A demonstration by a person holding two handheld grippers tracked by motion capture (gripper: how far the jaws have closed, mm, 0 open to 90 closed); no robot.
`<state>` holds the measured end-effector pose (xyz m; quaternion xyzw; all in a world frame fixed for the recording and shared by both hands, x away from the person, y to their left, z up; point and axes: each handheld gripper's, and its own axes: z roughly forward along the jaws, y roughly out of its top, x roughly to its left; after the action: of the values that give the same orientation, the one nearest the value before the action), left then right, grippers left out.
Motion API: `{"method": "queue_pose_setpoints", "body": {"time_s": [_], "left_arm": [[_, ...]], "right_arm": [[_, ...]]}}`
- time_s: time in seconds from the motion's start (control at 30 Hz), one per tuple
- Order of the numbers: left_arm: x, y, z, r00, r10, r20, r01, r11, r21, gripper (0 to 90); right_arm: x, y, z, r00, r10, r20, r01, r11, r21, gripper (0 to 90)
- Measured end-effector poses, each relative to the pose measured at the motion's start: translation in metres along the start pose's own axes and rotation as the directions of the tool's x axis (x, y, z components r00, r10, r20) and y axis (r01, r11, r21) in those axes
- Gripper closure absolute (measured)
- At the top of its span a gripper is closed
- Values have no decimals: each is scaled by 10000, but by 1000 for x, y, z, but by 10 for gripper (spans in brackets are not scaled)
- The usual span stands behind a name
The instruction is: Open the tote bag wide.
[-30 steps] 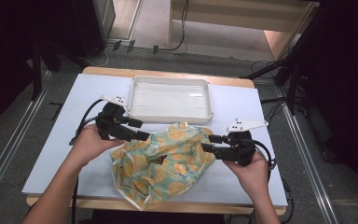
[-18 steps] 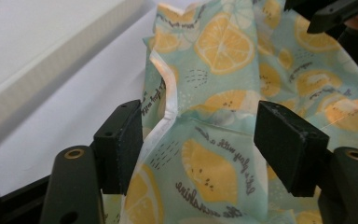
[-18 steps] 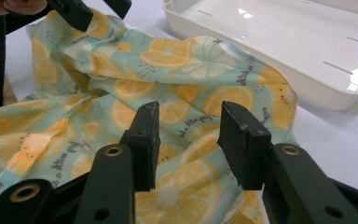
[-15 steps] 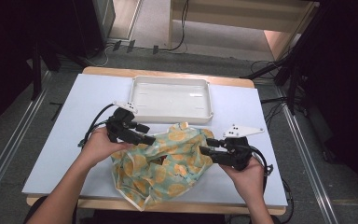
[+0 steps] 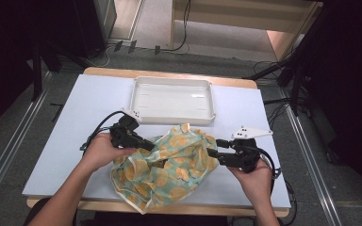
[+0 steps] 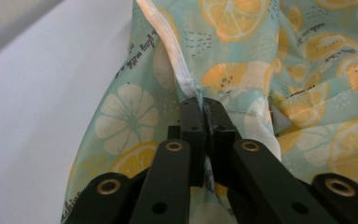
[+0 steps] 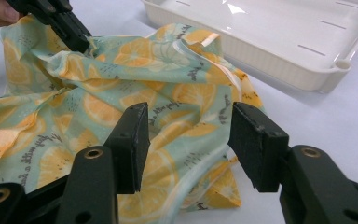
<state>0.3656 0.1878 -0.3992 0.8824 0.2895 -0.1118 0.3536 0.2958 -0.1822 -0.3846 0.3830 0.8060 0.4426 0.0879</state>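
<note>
Left gripper view: left tool (image 6: 204, 109) newly clamped on cloth (image 6: 242, 60)

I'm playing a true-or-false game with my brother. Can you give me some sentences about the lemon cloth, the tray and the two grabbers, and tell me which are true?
1. The left gripper pinches the cloth. True.
2. The right gripper is squeezed shut on the cloth. False: its jaws stand wide apart, with the cloth beyond them.
3. The tray has the cloth inside it. False: the cloth lies on the table in front of the tray.
4. The cloth has orange and lemon slices printed on it. True.
</note>
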Motion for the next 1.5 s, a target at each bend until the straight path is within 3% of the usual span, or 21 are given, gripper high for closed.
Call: {"method": "queue_pose_setpoints", "body": {"time_s": [0.23, 0.4, 0.57, 0.8, 0.97, 1.03, 1.17, 1.27, 1.33, 1.5], "left_arm": [[3, -2, -21, 9978, -192, -642, 123, 9942, -1066, 900], [12, -6, -31, 9923, -756, -982, 594, 9856, -1585, 900], [18, -9, -40, 9855, -999, -1374, 700, 9758, -2072, 900], [24, -14, -47, 9773, -1346, -1635, 913, 9644, -2482, 900], [24, -13, -44, 9752, -1330, -1767, 837, 9615, -2617, 900], [24, -13, -45, 9744, -1367, -1784, 848, 9586, -2718, 900], [28, -16, -51, 9708, -1529, -1848, 952, 9529, -2880, 900], [33, -19, -56, 9683, -1693, -1834, 1092, 9481, -2986, 900], [36, -21, -56, 9681, -1762, -1783, 1172, 9469, -2994, 900], [38, -20, -52, 9691, -1767, -1722, 1251, 9534, -2746, 900]], "right_arm": [[-1, -2, -2, 9999, 25, 132, -23, 9999, -120, 501], [-1, -2, 0, 10000, 15, 94, -14, 10000, -77, 495], [3, -1, 6, 10000, -38, -61, 38, 10000, -6, 474], [1, -4, 20, 9992, 142, -375, -139, 9999, 87, 464], [3, 3, 36, 9979, 154, -630, -143, 9997, 185, 460], [3, 8, 44, 9979, 116, -641, -99, 9996, 274, 506], [2, 12, 54, 9946, 80, -1037, -15, 9980, 632, 754], [-4, 13, 52, 9967, 85, -803, -16, 9963, 859, 869], [-9, 12, 47, 9976, 167, -666, -109, 9962, 862, 900], [-16, 12, 37, 9992, 174, -374, -146, 9972, 728, 900]]}}
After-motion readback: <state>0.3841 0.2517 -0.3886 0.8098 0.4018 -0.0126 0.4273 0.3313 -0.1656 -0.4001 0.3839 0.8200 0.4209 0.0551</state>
